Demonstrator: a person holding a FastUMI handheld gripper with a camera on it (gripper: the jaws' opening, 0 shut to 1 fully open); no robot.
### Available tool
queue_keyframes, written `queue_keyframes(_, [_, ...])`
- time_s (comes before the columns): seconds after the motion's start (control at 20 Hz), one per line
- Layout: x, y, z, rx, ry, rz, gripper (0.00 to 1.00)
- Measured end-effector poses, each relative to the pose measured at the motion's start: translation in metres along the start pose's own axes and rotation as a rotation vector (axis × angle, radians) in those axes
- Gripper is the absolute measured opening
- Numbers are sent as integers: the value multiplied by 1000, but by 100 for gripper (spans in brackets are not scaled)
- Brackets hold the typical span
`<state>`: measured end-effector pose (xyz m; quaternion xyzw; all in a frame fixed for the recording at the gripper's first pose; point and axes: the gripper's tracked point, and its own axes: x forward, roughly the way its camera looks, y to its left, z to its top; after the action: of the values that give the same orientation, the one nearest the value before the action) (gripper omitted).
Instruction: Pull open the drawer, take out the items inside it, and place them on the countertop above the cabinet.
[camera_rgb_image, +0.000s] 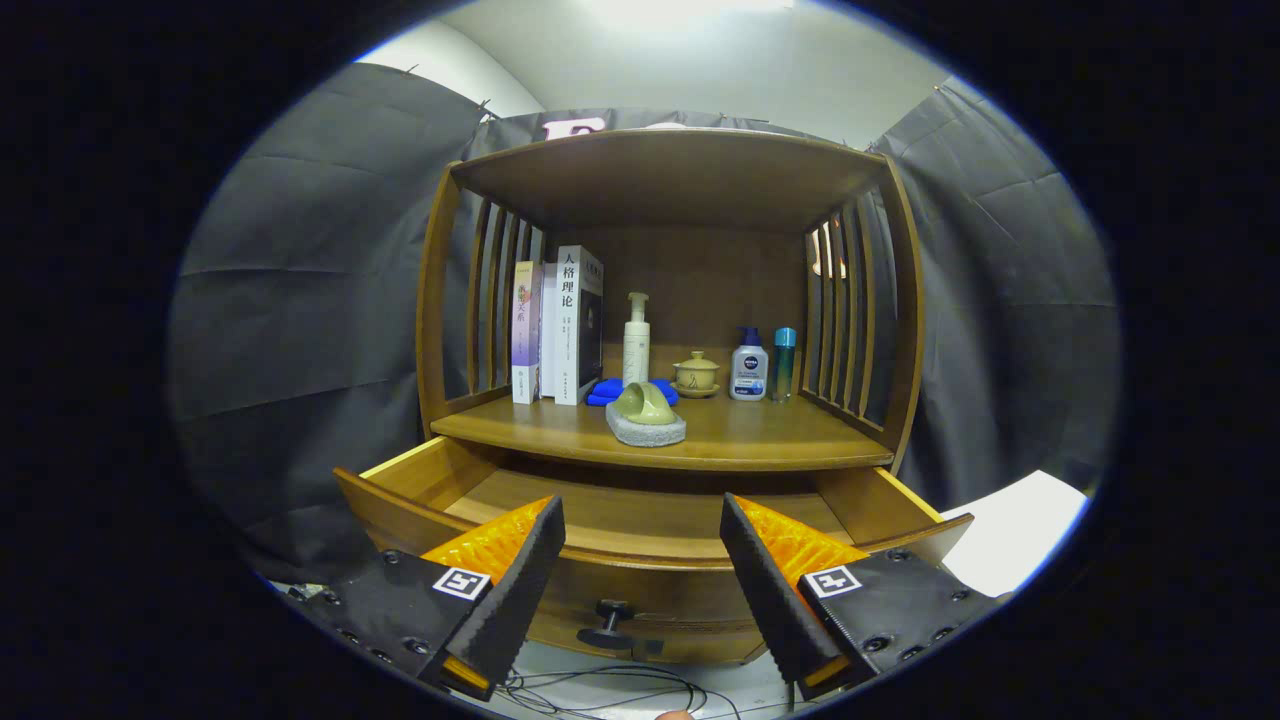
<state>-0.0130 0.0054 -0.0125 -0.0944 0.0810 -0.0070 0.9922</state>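
The wooden cabinet's drawer stands pulled open just beyond my fingers, and its bare wooden bottom shows. Its dark knob sits on the drawer front between and below the fingertips. On the countertop above the drawer rests a brush with a pale green handle on a grey base, close to the front edge. My gripper is open, held in front of the drawer with nothing between its fingers.
Further back on the countertop stand three books, a blue cloth, a white pump bottle, a lidded cup, a small white bottle and a teal bottle. Slatted sides and a top shelf enclose the countertop. Cables lie on the floor below.
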Motion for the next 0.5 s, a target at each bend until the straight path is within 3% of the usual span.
queue_keyframes(0.5, [-7,13,-53,-16,95,-2,100])
